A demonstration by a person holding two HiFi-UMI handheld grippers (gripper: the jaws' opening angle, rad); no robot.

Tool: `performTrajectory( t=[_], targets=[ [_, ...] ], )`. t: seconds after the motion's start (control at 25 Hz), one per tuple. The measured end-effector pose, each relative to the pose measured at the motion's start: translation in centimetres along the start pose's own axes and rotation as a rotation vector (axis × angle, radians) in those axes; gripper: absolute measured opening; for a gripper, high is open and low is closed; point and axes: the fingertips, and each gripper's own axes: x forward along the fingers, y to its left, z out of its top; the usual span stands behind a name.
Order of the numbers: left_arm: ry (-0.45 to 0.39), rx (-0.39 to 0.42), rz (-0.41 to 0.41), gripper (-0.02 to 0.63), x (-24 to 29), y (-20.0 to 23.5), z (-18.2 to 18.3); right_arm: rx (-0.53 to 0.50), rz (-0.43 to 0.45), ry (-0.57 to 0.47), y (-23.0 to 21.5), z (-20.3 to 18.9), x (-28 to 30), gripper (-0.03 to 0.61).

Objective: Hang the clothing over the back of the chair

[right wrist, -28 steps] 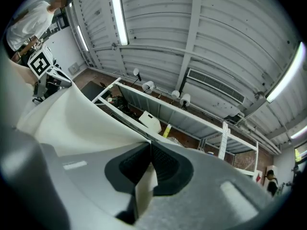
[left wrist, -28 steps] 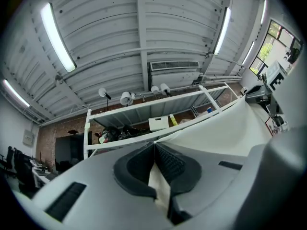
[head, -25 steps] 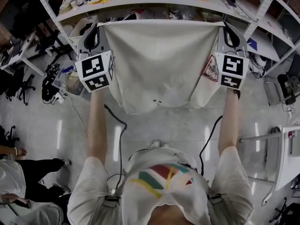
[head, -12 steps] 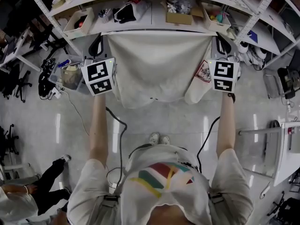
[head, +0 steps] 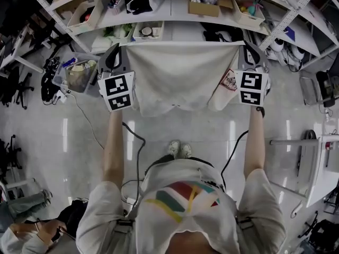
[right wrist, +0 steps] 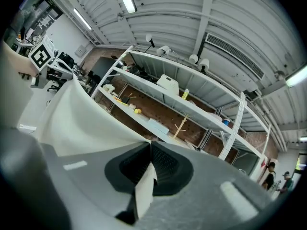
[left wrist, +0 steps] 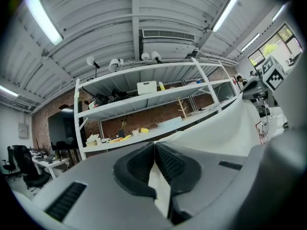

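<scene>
A cream-white garment (head: 183,73) hangs spread out flat between my two grippers, its top edge pulled taut and a red-and-white patch near its right side. My left gripper (head: 120,46) is shut on the top left corner. In the left gripper view its jaws (left wrist: 154,152) pinch a fold of cloth (left wrist: 160,190). The right gripper (head: 245,45) is shut on the top right corner, and the right gripper view shows cloth (right wrist: 144,190) clamped between those jaws (right wrist: 150,150). I see no chair in any view.
A metal shelving rack (head: 175,16) with boxes and bins stands straight ahead behind the garment. A plastic bin (head: 79,75) and cables lie on the floor at the left. A white table (head: 324,163) is at the right, and a person crouches at the lower left (head: 32,238).
Both grippers and the stretched garment have come lower and look smaller. Lower shelves of the rack have come into view. The person at the lower left has shifted.
</scene>
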Motion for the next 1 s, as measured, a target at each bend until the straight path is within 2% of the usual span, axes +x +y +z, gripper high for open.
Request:
performTrajectory(
  t=[0.6,1.0],
  targets=[
    [0.173,-0.018,-0.062,0.015,0.4,-4.1,-9.0,0.033,0.085,0.176,4.0,-8.8,0.4,0.008],
    [0.294,-0.015,-0.094,0.015,-0.2,-5.9,-15.4,0.015,0.148,0.297,7.7,-13.9,0.1,0.008]
  ],
)
